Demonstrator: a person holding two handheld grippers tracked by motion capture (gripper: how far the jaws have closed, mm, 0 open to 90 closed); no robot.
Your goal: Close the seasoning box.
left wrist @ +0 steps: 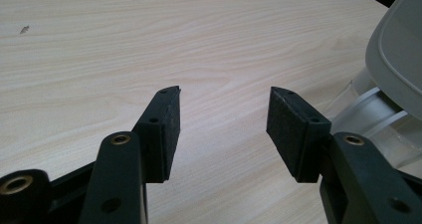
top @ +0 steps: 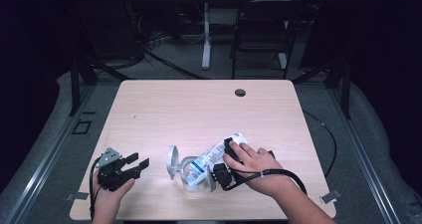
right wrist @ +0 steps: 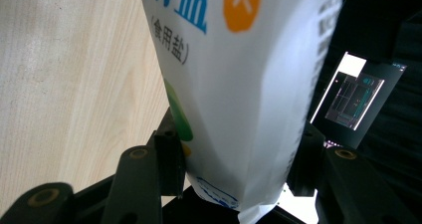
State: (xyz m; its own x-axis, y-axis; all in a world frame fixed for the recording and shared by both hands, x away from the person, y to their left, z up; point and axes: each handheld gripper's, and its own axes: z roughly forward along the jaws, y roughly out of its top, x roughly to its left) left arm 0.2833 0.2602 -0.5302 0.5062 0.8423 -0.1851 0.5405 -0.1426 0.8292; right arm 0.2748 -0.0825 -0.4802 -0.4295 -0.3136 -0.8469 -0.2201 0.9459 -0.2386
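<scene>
A white bag [top: 214,157] printed with blue characters lies tilted, its lower end resting in a clear plastic container [top: 193,178] whose round lid [top: 172,162] stands flipped open at the left. My right gripper [top: 225,157] is shut on the bag's upper part, and in the right gripper view both pads press the bag [right wrist: 239,84] between the right gripper's [right wrist: 236,134] jaws. My left gripper [top: 140,160] rests open on the table left of the container. Nothing sits between the left gripper's [left wrist: 224,102] pads; the container [left wrist: 378,114] and lid [left wrist: 398,59] lie just to their right.
The light wooden table [top: 199,109] has a cable hole [top: 240,92] near its far edge. A dark chair [top: 261,30] stands beyond it. A black cable [top: 278,174] trails from the right gripper off the right side. A lit screen [right wrist: 356,92] glows past the bag.
</scene>
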